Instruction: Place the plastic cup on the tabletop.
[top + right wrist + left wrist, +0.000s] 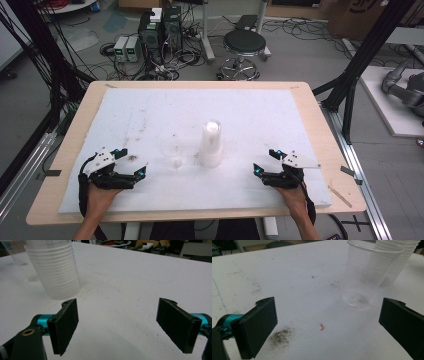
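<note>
Looking down from the high view, I see my left gripper (141, 171) low on the white mat (150, 107) that covers the table (310, 107), near its front left corner, with nothing in its jaws. My right gripper (256, 170) sits near the front right, likewise empty. Between them, nearer the middle of the mat, a single clear cup (171, 149) stands upright, and just to its right stands a stack of cups (210, 143), taller and whiter. From here the two look close together; I cannot say whether they touch. Behind the table a black stool (243, 44) stands on the floor.

Turning to the left gripper view, the jaws stand wide apart with only mat between them. The single clear cup (364, 272) is ahead and to the right, upright, its round base resting on the mat, well clear of both jaws. The stack of cups (395, 261) stands behind it at the right edge, partly seen through the clear wall. A small pink scrap (322, 327) lies on the mat between the jaws, and a dark smudge (280, 337) sits near the left jaw.

On the right gripper view, the jaws are again spread wide and hold nothing. The stack of cups (53, 267) stands upright ahead and to the left, apart from the left jaw, its ribbed rims layered one over another. The single clear cup (16, 255) shows faintly behind it at the upper left.
</note>
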A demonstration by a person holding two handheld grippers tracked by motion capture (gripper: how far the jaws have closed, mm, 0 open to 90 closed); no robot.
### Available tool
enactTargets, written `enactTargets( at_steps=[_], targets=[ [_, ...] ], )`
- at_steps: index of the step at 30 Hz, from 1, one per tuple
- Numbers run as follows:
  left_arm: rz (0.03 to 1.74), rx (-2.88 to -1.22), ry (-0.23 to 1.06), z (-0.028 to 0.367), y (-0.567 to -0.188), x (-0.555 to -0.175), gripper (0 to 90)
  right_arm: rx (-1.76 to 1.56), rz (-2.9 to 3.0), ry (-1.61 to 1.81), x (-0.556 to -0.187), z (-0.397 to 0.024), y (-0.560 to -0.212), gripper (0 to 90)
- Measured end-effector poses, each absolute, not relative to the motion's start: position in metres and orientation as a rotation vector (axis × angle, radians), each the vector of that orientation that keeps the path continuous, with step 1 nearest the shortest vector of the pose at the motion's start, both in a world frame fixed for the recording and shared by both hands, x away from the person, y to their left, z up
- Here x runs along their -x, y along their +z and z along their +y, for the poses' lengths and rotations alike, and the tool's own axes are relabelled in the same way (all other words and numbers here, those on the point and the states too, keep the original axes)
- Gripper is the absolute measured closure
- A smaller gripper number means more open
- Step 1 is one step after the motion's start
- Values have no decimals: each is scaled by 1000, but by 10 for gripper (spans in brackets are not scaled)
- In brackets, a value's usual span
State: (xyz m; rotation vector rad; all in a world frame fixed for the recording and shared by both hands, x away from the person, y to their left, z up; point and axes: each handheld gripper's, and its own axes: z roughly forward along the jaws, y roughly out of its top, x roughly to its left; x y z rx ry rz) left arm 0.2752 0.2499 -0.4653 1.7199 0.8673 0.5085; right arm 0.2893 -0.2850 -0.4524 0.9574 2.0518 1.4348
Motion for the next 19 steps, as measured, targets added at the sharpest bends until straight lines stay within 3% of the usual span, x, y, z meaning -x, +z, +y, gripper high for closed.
enactTargets(
  at_steps=[19],
  targets=[
    [877,-1686,526,252,-466,-273,17,-942,2029,1450,-287,-286,-453,176]
  ],
)
